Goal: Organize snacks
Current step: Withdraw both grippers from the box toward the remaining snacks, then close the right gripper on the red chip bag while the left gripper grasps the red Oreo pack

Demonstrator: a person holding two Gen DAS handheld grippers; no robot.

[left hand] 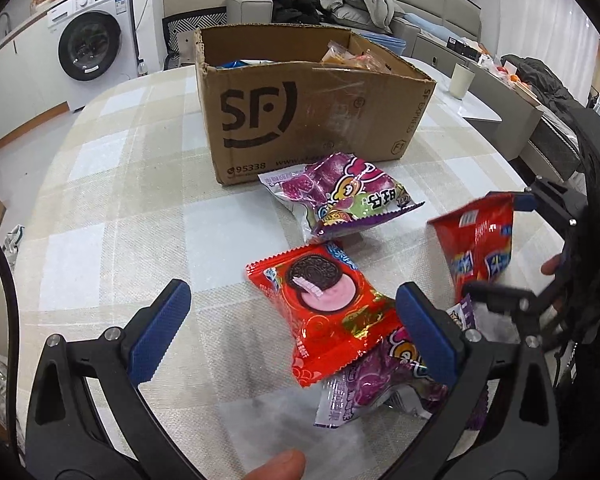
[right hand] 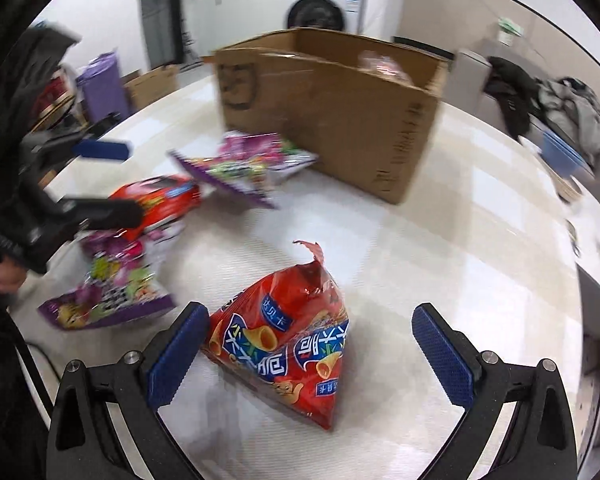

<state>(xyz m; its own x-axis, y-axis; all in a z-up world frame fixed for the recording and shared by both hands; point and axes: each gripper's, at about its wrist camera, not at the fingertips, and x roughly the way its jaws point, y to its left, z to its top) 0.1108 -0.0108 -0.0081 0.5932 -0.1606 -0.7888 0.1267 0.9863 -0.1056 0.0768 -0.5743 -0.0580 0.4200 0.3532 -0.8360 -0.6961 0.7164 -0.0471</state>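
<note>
The right tool (right hand: 306, 354) is spread around the red triangular corn-snack bag (right hand: 284, 344) on the bench, ready to pinch it; the left tool (left hand: 296, 336) is also spread, above the red cookie packet (left hand: 324, 312).

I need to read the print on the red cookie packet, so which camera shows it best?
The left wrist view. There the red cookie packet lies face up and sharp on the table, between the open left gripper fingers. The right wrist view shows it blurred, side-on and partly hidden behind that gripper.

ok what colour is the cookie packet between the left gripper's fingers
Red, with a pink cream picture on the cookie packet; clearest in the left wrist view.
</note>
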